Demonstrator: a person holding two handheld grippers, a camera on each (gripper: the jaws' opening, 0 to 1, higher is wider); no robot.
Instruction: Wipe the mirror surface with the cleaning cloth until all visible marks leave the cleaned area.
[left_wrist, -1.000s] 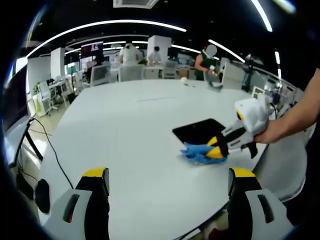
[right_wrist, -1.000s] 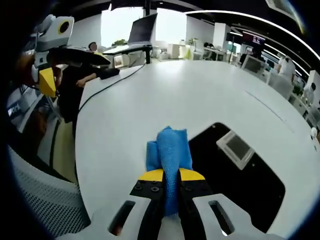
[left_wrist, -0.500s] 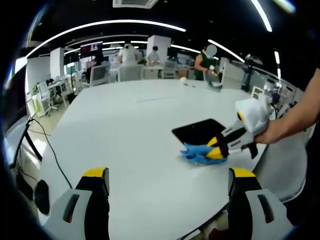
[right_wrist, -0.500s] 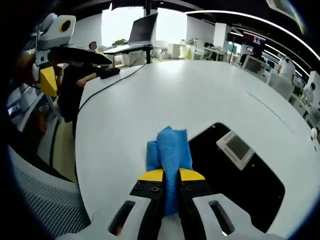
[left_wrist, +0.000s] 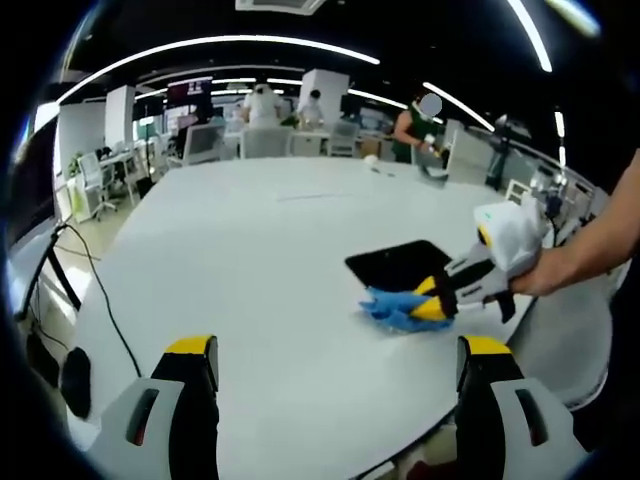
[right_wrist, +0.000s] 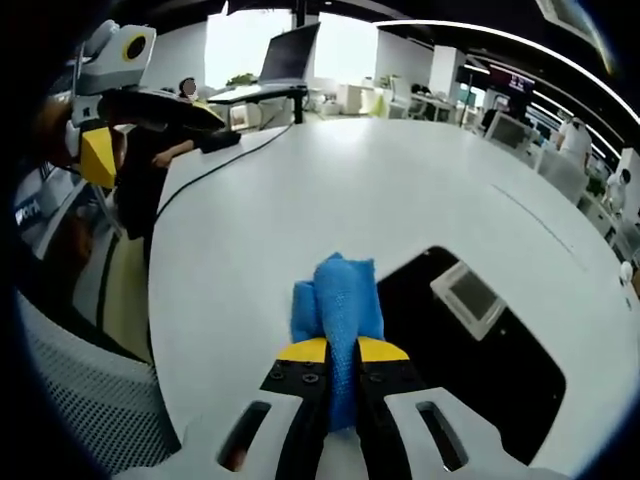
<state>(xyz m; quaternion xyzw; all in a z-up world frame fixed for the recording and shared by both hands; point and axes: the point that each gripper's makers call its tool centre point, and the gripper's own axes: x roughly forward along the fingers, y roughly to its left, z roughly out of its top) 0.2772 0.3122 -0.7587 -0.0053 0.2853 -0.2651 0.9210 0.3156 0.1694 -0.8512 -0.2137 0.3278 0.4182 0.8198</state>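
Looking along the left gripper (left_wrist: 330, 375), its jaws stand wide apart and empty above the white bench (left_wrist: 250, 260), apparently held back to leave the work clear. Ahead, the right gripper (left_wrist: 432, 300) presses the blue cleaning cloth (left_wrist: 395, 305) down just beside the dark mirror (left_wrist: 395, 263).

Right gripper view: jaws clamped on the cloth (right_wrist: 338, 300), bunched forward as a wiping pad at the mirror's (right_wrist: 470, 370) near edge.

Mirror (right_wrist: 480, 360): dark rectangular sheet, lies flat on white table, reflects ceiling panel. Cleaning cloth (right_wrist: 340, 300): blue, bunched, pinched between closed jaws of right gripper (right_wrist: 342, 352), rests on table just beside mirror's near-left edge.
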